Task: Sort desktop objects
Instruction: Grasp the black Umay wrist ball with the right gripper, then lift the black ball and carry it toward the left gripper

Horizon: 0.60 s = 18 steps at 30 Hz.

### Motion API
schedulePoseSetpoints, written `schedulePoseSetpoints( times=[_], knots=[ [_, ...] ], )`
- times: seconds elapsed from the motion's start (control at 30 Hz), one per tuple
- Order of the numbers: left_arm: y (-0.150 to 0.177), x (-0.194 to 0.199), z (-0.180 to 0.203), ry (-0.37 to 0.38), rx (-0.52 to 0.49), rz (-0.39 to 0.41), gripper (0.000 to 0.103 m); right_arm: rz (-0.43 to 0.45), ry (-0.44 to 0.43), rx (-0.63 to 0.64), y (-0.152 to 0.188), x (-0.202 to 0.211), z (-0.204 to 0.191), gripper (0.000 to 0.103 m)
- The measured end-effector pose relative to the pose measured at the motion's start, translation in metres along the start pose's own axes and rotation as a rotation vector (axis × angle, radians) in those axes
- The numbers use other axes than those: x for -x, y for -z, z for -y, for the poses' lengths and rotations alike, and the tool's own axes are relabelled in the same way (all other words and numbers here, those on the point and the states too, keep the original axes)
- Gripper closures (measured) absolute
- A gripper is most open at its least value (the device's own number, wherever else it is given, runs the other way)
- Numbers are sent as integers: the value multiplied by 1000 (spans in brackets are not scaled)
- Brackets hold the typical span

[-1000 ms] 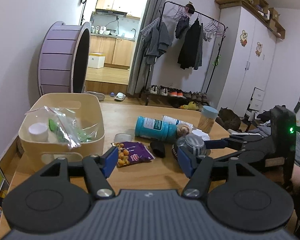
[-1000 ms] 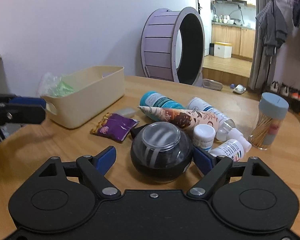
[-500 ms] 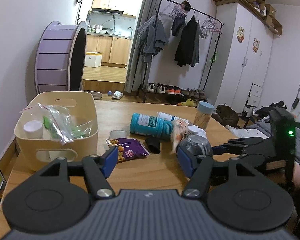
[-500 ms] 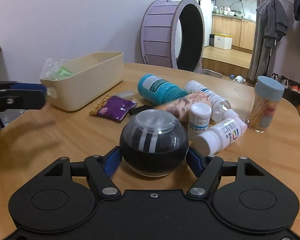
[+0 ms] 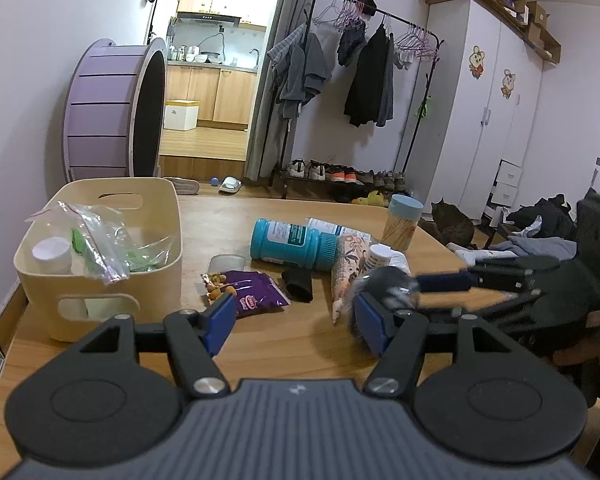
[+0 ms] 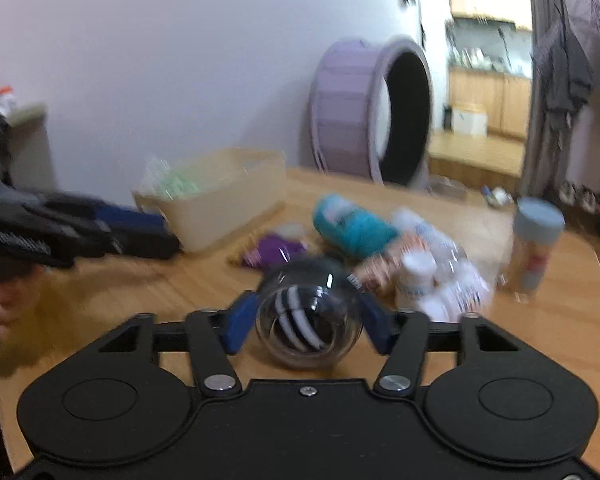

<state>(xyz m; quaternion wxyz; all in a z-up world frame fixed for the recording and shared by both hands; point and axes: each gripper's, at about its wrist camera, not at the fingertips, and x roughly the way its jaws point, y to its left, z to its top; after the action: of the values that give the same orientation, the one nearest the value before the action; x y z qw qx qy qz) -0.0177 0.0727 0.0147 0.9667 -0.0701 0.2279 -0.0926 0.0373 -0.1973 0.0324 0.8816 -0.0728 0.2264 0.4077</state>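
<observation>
My right gripper point(image 6: 307, 325) is shut on a black ball with a clear dome point(image 6: 308, 312), held just above the wooden table and tilted; this view is blurred. From the left wrist the ball point(image 5: 383, 278) shows as a blur right of centre, one right finger point(image 5: 444, 281) beside it. My left gripper point(image 5: 295, 322) hangs open with nothing in it, low over the table's near edge. The cream basket point(image 5: 160, 280) stands at the left with a zip bag point(image 5: 100, 244) and a white bottle point(image 5: 52, 254) inside.
Loose on the table lie a teal bottle point(image 5: 292, 244), a purple snack bag point(image 5: 256, 298), a patterned tube point(image 5: 348, 268), a small black item point(image 5: 298, 285), white bottles point(image 6: 420, 276) and a toothpick jar point(image 5: 402, 222). A hand point(image 6: 0, 300) holds the left gripper point(image 6: 100, 228).
The right gripper has closed on the ball and lifted it off the table, tilting it and swinging leftward. The left gripper stayed open and rose slightly.
</observation>
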Motion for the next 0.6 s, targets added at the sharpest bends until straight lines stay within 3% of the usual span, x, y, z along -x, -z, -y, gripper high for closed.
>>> schedulePoseSetpoints(
  times=[0.2,0.3,0.6],
  knots=[
    [1,0,-1,-5,3,0,38,-47,-10,12,-7,-30,-9,49],
    [1,4,-4,-13,9,9,38,-41,-9,58,-5,-37,-17,37],
    [0,5,-16,-44,17,5,38,9,-12,83,-7,-36,-23,33]
  ],
)
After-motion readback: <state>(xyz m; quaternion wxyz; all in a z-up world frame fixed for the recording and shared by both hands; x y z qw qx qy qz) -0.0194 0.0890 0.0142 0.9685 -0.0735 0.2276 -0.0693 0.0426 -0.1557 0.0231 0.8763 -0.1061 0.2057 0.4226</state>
